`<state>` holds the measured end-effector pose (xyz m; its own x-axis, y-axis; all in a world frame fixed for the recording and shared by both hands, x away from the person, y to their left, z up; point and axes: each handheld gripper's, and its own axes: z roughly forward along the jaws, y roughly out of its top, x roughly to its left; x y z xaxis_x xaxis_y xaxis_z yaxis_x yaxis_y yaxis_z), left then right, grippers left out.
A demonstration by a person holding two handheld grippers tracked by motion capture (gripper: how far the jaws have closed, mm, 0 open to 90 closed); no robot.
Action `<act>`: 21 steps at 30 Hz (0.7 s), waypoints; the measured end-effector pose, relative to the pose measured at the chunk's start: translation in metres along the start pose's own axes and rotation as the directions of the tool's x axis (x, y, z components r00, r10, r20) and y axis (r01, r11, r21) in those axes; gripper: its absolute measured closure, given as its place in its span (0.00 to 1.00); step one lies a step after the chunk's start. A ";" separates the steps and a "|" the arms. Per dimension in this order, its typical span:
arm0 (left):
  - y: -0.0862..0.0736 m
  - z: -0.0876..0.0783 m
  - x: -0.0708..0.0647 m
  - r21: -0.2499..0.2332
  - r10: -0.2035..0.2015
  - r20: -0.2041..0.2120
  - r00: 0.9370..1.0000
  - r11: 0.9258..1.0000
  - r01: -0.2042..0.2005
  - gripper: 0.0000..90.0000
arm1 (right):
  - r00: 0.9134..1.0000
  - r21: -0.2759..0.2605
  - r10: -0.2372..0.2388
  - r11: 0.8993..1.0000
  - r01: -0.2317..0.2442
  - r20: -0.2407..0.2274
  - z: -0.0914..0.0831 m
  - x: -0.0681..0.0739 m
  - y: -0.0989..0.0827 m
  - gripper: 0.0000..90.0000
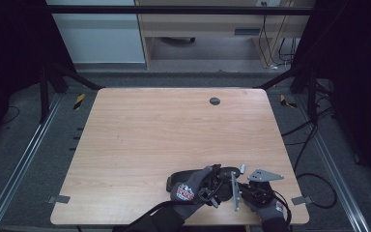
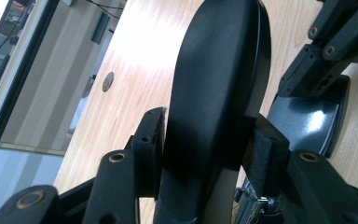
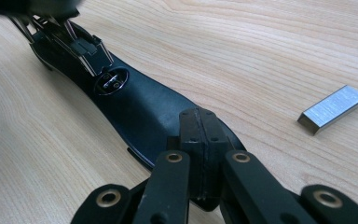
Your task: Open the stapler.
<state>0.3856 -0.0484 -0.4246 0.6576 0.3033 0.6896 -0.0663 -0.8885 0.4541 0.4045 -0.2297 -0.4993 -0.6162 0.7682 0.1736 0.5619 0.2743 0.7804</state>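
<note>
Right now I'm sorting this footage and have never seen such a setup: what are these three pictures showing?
A person in gloves works at a wooden table, a hand-held two-jaw gripper in each hand. One camera looks down from above; the others ride on the grippers, looking along their black jaws. The left gripper is clamped on the raised black top arm of an opened stapler. The right gripper, jaws together, presses on the stapler's base. A strip of staples lies on the wood beside it.

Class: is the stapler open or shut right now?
Open. The stapler's top arm is lifted away from its base, exposing the staple channel.
</note>
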 end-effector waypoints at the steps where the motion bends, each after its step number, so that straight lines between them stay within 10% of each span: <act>1: -0.001 -0.002 0.002 -0.008 -0.009 -0.003 1.000 1.000 0.009 0.60 | 1.000 -0.001 -0.005 1.000 0.005 0.002 0.000 0.000 0.000 1.00; 21: -0.014 -0.029 0.028 -0.075 -0.126 -0.029 0.992 0.990 0.124 0.63 | 1.000 -0.005 -0.022 1.000 0.022 0.007 0.001 0.000 0.000 1.00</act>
<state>0.3828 -0.0176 -0.3953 0.6386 0.4228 0.6430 -0.0406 -0.8159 0.5768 0.4046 -0.2290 -0.4997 -0.6247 0.7660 0.1519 0.5454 0.2888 0.7869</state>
